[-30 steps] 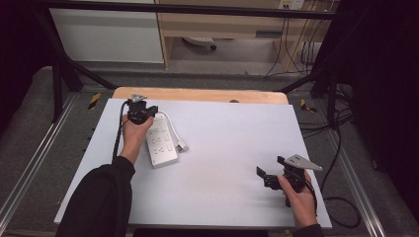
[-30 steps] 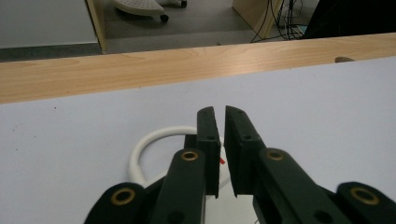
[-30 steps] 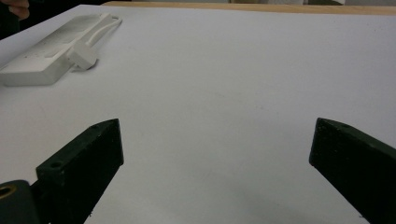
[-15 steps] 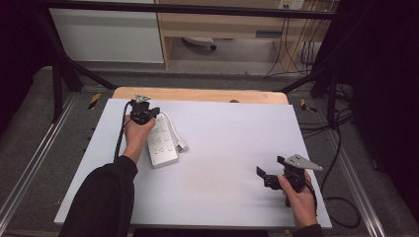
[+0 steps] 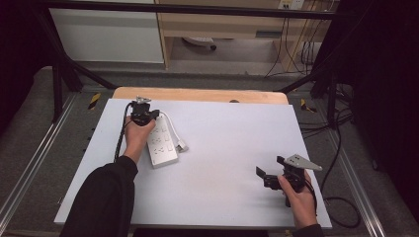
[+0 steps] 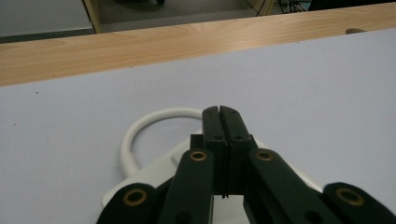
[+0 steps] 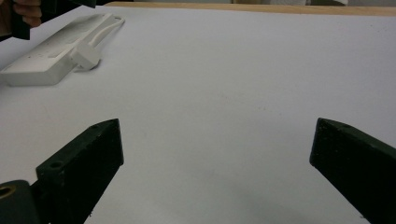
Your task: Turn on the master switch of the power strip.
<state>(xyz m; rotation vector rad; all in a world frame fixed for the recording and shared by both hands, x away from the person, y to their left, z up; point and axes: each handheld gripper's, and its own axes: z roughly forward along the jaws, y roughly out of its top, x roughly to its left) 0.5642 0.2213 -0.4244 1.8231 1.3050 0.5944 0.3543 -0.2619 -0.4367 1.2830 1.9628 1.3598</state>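
Note:
A white power strip [image 5: 162, 143] lies on the table's left half, with its white cable [image 6: 149, 121] looping off its far end and a white plug [image 5: 182, 146] resting beside it. My left gripper [image 5: 146, 114] hovers over the strip's far end. In the left gripper view its jaws are pressed flat together with nothing between them [image 6: 219, 114], and the strip [image 6: 154, 179] shows just below. My right gripper [image 5: 269, 177] rests near the table's front right with its jaws wide apart over bare surface [image 7: 215, 172]. From there the strip [image 7: 51, 51] and plug [image 7: 86, 56] lie far off.
The white table top [image 5: 232, 148] ends in a wooden strip [image 5: 197, 95] along its far edge. Black frame bars and loose cables [image 5: 341, 163] run beside the right edge. A cabinet [image 5: 108, 34] stands beyond the table.
The left gripper has shifted very slightly over the strip's far end. The right hand has kept still.

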